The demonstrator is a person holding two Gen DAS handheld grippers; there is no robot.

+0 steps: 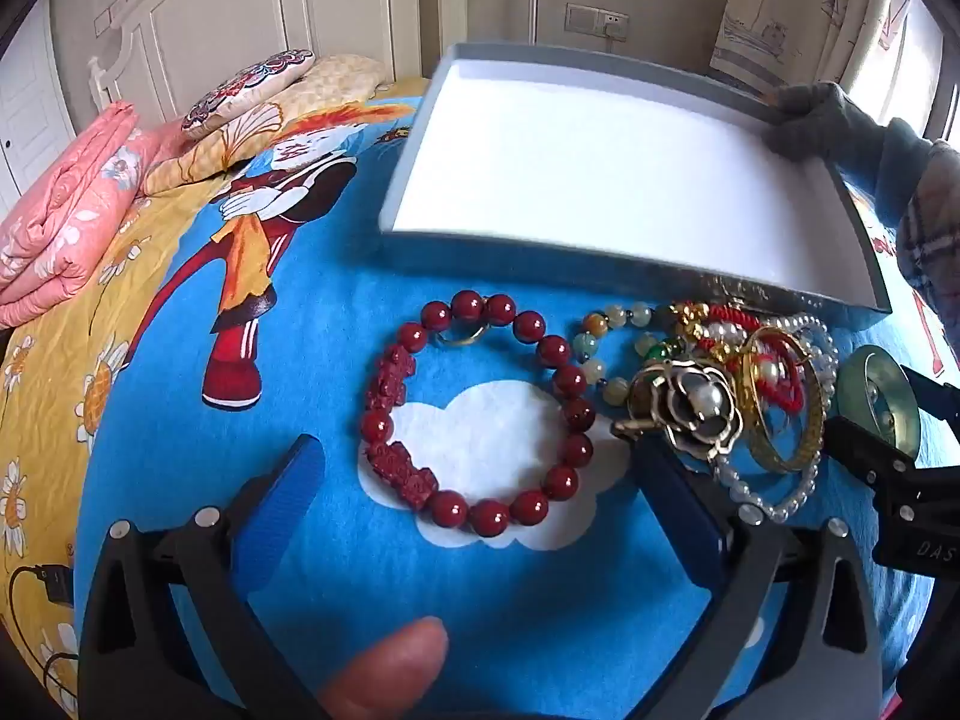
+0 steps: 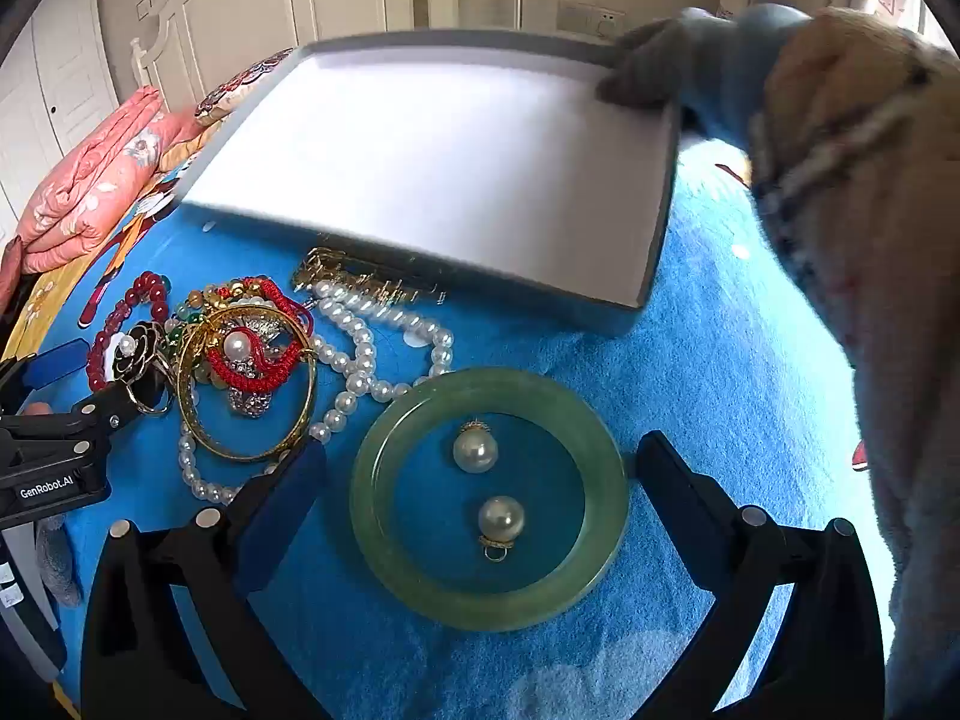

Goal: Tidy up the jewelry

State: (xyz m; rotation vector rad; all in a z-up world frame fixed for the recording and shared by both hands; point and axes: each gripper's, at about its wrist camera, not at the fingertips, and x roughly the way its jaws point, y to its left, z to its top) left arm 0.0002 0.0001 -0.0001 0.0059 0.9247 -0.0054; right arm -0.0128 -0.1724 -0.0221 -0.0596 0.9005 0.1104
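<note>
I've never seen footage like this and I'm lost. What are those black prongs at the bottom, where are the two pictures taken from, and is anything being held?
There is no robot: a person holds a two-fingered grasping tool in each hand, with a camera on each looking along its fingers. The prongs are those fingers. One picture comes from the left tool, the other from the right tool. Both are open and hold nothing. On a blue cartoon bedspread lie a red bead bracelet, a green bangle ringing two pearl pendants, and a tangled pile of jewelry. Behind them, a gloved hand grips a shallow grey tray with a white lining.
</note>
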